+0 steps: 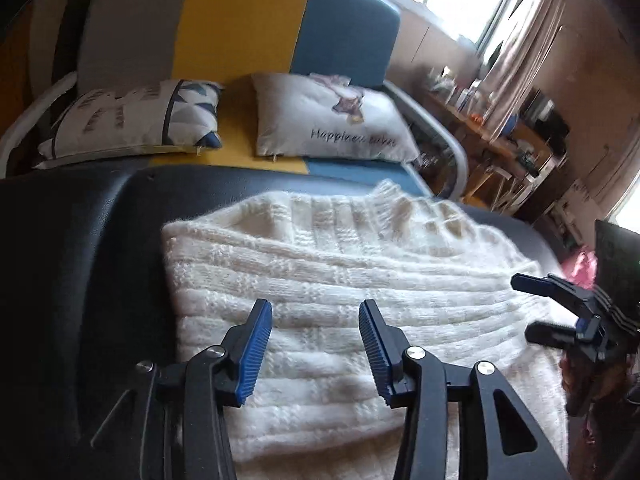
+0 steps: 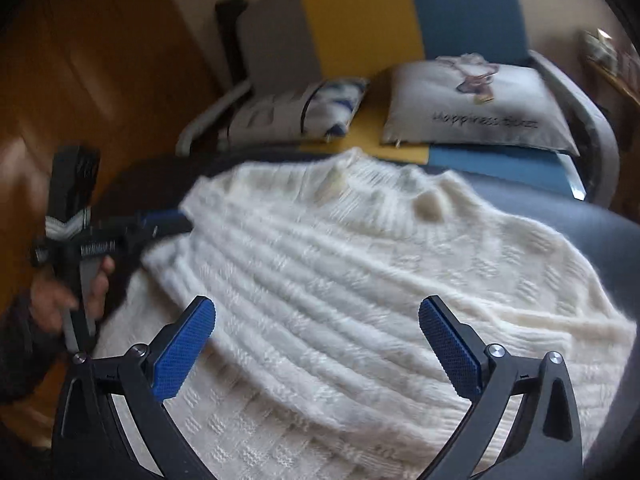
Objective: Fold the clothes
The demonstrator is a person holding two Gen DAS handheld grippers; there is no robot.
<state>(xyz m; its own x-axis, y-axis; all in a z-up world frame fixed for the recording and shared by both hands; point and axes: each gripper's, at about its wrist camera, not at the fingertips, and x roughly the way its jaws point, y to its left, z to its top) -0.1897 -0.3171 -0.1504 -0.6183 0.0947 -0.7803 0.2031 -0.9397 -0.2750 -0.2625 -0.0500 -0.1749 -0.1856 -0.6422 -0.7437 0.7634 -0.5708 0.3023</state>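
Note:
A white knitted sweater (image 1: pixel 340 276) lies spread on a dark padded surface (image 1: pixel 80 248), its ribbed collar at the far edge. It also shows in the right wrist view (image 2: pixel 360 280). My left gripper (image 1: pixel 316 320) is open and empty, hovering over the sweater's near left part. My right gripper (image 2: pixel 316 316) is open and empty above the sweater's middle. The right gripper also shows in the left wrist view (image 1: pixel 532 308) at the sweater's right edge. The left gripper shows in the right wrist view (image 2: pixel 168 220) at the sweater's left edge, held by a hand.
Behind the padded surface stands a sofa (image 1: pixel 240 28) in grey, yellow and blue with two cushions (image 1: pixel 328 120). A cluttered wooden desk (image 1: pixel 500 132) and a curtained window are at the far right. A wooden wall (image 2: pixel 80 80) is at the left.

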